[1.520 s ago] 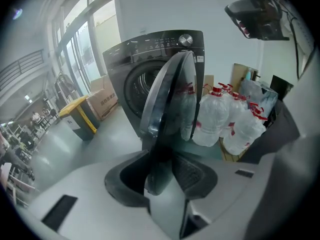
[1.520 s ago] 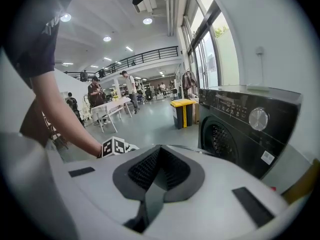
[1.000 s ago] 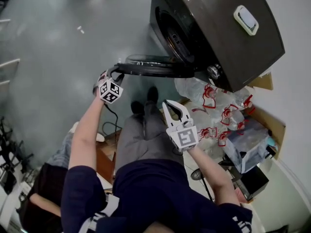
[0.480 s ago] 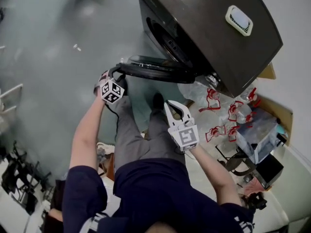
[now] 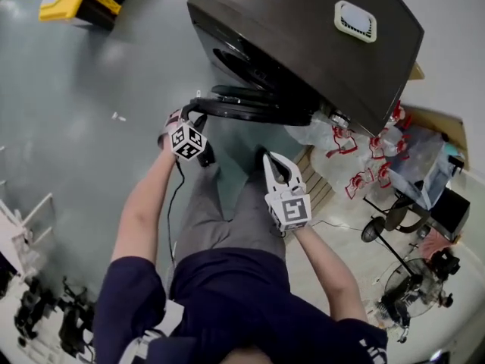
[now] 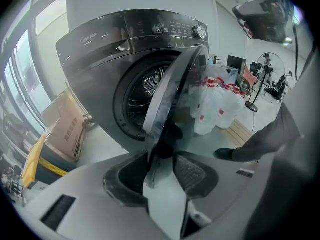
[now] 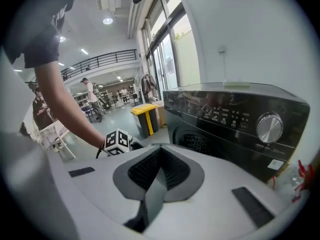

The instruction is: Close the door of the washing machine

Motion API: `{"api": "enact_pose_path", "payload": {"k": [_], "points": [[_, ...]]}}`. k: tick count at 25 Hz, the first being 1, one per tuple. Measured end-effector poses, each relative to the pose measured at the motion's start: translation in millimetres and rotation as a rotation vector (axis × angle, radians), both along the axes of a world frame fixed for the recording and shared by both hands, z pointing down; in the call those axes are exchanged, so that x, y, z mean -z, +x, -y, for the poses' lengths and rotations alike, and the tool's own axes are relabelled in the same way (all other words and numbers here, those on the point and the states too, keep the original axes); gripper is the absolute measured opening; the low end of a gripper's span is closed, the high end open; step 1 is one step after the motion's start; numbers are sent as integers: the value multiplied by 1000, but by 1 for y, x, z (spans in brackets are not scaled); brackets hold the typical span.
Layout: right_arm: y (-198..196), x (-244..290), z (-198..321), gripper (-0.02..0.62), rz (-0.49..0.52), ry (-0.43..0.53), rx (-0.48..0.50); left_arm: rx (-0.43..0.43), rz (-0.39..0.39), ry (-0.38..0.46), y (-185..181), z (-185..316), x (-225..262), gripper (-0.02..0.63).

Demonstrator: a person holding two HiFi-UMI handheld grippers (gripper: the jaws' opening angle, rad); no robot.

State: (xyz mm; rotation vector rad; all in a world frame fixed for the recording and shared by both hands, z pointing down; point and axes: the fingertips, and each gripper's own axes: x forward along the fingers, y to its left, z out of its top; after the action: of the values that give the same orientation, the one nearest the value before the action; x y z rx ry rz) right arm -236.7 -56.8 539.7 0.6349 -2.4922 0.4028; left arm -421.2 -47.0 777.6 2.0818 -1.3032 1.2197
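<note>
Gripped rim of washing machine door (image 6: 172, 94) in left gripper (image 6: 162, 160), right gripper (image 7: 159, 160) pinched shut, empty; best swung steadily home without twisting that rim.

Right tool (image 7: 159, 153), jaws together, faces the washing machine (image 7: 235, 119).

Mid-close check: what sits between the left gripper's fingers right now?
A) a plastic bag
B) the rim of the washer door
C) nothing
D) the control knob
B: in the left gripper view the rim of the door runs edge-on down between the fingers of the left gripper, which are closed on it.
</note>
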Motion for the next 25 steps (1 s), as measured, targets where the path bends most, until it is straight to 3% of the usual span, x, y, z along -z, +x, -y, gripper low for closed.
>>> {"api": "enact_pose_path", "payload": {"k": [9, 21, 25], "points": [[-15, 7, 15, 20, 15, 23, -143, -86, 0, 15, -15, 34, 5, 169], [3, 3, 29, 20, 64, -23, -167, -156, 46, -5, -25, 77, 5, 170], [2, -4, 32, 20, 32, -29, -210, -181, 38, 25, -29, 95, 7, 172]]}}
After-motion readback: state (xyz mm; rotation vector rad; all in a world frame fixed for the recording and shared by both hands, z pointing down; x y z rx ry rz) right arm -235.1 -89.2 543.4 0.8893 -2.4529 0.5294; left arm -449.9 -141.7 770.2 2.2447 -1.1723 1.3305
